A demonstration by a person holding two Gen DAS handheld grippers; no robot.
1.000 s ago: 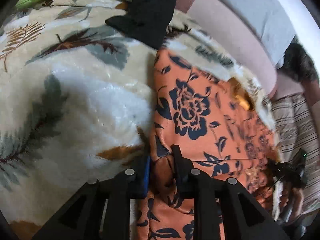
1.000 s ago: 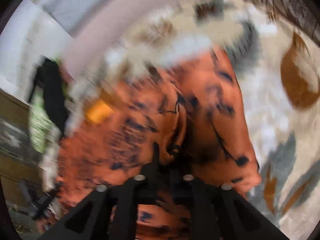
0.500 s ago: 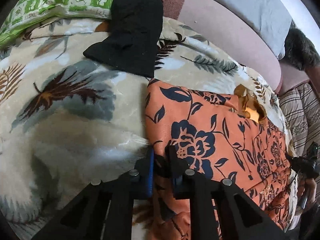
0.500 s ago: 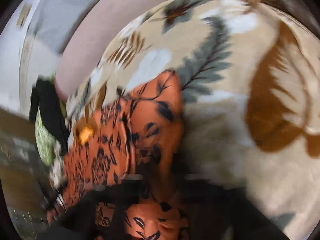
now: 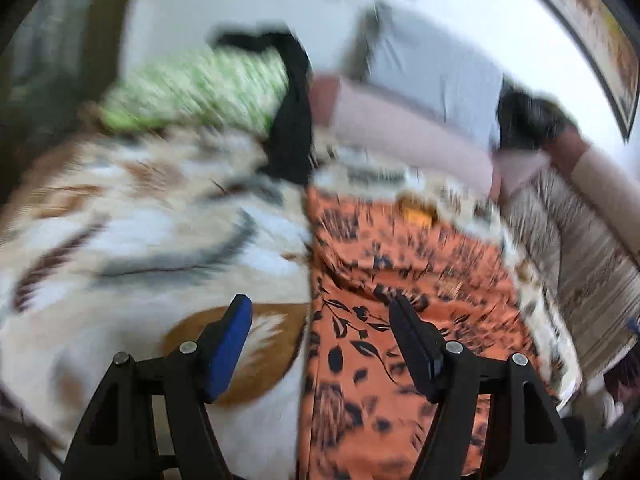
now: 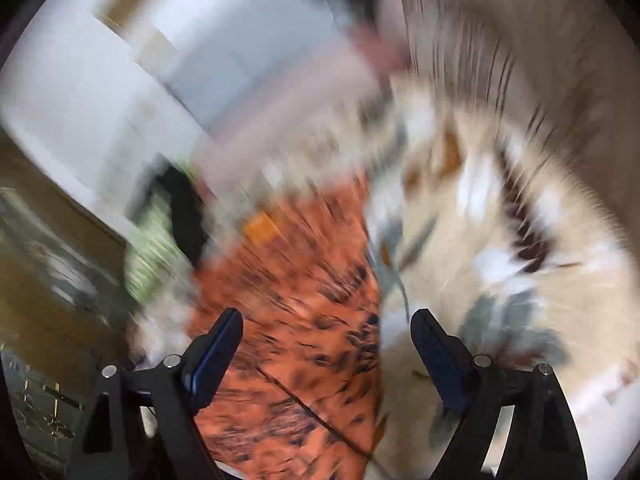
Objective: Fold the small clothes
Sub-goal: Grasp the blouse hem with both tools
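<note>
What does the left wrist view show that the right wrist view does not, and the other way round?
Only the left wrist view shows the left gripper, jaws opening with nothing between them, and a framed picture on the wall. Only the right wrist view shows the right gripper, jaws opening and empty, and dark furniture at its left edge. Both, blurred, share the orange floral garment lying on the leaf-print blanket, the black cloth and the green pillow.

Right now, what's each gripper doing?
Left gripper: jaws opening, empty, above the orange cloth.
Right gripper: jaws opening, empty.
</note>
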